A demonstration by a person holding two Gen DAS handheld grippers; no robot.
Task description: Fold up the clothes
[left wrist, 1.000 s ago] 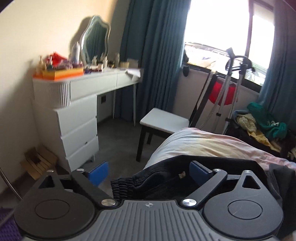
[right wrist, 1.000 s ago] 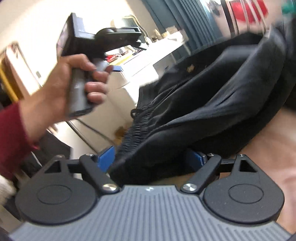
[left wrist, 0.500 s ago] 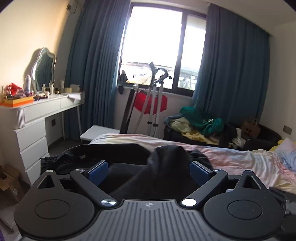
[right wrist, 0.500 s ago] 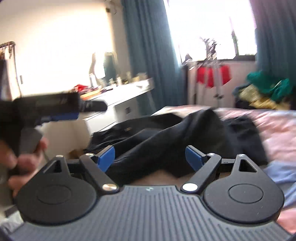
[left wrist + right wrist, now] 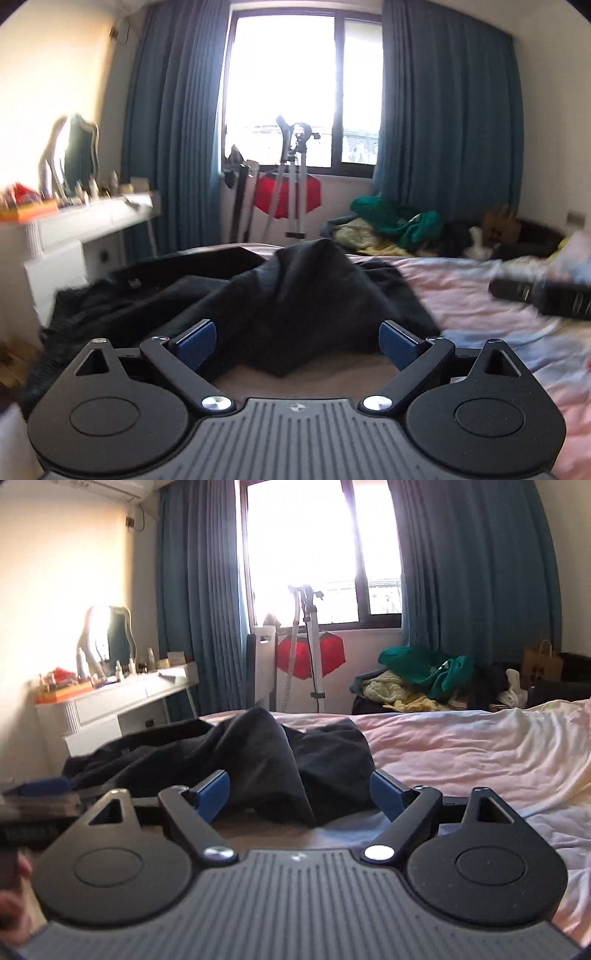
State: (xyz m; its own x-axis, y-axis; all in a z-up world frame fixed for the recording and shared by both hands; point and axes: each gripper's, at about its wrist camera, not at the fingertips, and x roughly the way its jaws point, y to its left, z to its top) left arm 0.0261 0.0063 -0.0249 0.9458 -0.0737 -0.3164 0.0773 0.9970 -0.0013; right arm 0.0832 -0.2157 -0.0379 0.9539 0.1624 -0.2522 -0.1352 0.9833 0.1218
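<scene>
the black garment [image 5: 288, 295] lies crumpled on the pink bedsheet [image 5: 461, 753], bunched into a peak at its middle. the left gripper [image 5: 297, 341] and right gripper [image 5: 299, 792] both hover before it with fingers spread wide, holding nothing. judged next step: flatten before folding. pinch two opposite edges, not the peak, and draw them apart until the fabric lies flat.

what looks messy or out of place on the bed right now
The black fabric garment lies crumpled on the pink bedsheet, one fold peaked up instead of flat. Both the left gripper and right gripper are open, holding nothing.
</scene>
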